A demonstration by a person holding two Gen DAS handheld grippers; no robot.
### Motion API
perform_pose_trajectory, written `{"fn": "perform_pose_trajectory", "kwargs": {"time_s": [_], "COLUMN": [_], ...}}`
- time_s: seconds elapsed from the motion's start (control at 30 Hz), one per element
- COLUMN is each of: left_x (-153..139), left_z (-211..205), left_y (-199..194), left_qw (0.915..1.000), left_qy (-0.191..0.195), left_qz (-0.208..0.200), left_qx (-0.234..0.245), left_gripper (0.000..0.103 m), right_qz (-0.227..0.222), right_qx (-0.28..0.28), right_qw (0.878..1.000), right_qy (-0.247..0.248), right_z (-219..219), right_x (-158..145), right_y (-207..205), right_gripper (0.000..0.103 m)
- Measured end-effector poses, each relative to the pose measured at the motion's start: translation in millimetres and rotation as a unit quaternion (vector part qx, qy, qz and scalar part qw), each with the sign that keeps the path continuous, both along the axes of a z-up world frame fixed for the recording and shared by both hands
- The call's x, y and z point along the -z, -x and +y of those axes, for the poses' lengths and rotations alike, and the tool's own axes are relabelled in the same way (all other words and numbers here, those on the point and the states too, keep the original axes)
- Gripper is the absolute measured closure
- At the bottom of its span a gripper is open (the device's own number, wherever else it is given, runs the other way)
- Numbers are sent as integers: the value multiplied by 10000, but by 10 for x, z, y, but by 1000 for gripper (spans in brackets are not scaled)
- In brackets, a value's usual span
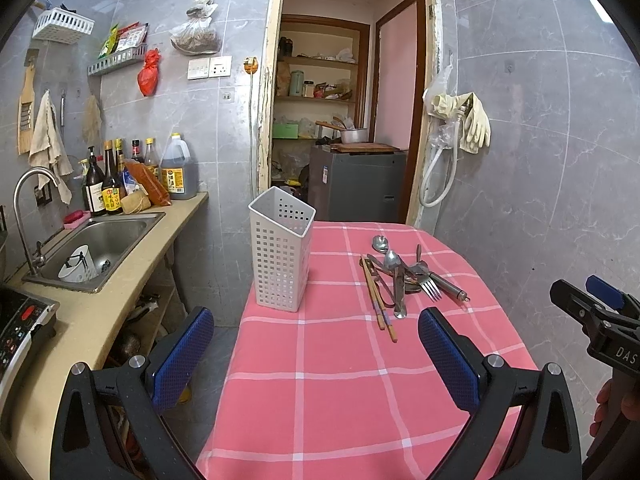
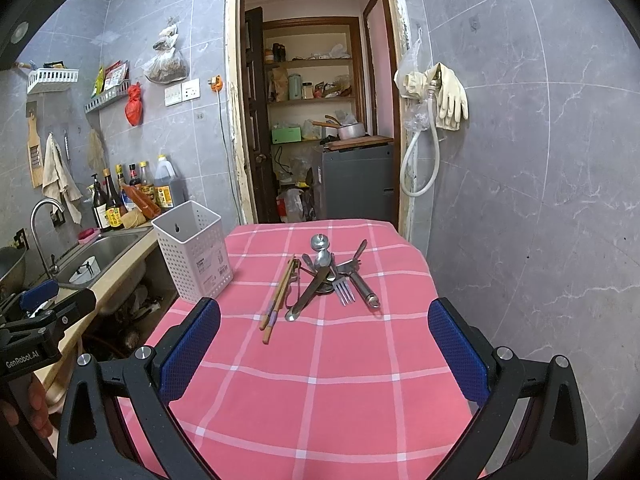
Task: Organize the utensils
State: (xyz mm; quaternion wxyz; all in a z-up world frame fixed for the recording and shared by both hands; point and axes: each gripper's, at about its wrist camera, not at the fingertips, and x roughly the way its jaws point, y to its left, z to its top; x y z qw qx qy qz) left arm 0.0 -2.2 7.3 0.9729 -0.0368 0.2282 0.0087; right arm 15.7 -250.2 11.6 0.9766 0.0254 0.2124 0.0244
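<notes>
A pile of metal utensils lies on the pink checked tablecloth: spoons, a fork, and wooden chopsticks. A white perforated holder stands empty at the table's far left corner. In the right wrist view the pile, the chopsticks and the holder show too. My left gripper is open and empty, short of the holder and pile. My right gripper is open and empty, in front of the pile.
A counter with a steel sink, tap and several sauce bottles runs along the left. A doorway with shelves and a grey cabinet lies behind the table. Rubber gloves and a hose hang on the right wall.
</notes>
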Motion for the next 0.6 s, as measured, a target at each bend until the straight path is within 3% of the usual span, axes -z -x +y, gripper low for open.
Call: {"fn": "perform_pose_trajectory", "kwargs": {"time_s": [0.6], "left_x": [-13], "left_z": [13], "left_y": [16], "left_qw": [10000], "left_qy": [18], "left_qz": [-16], "left_qx": [6], "left_gripper": [0], "right_qz": [6], "right_qx": [-18], "right_qw": [10000], "right_qy": [4], "right_z": [-8], "right_x": [-6], "right_y": [-9], "right_gripper": [1]}}
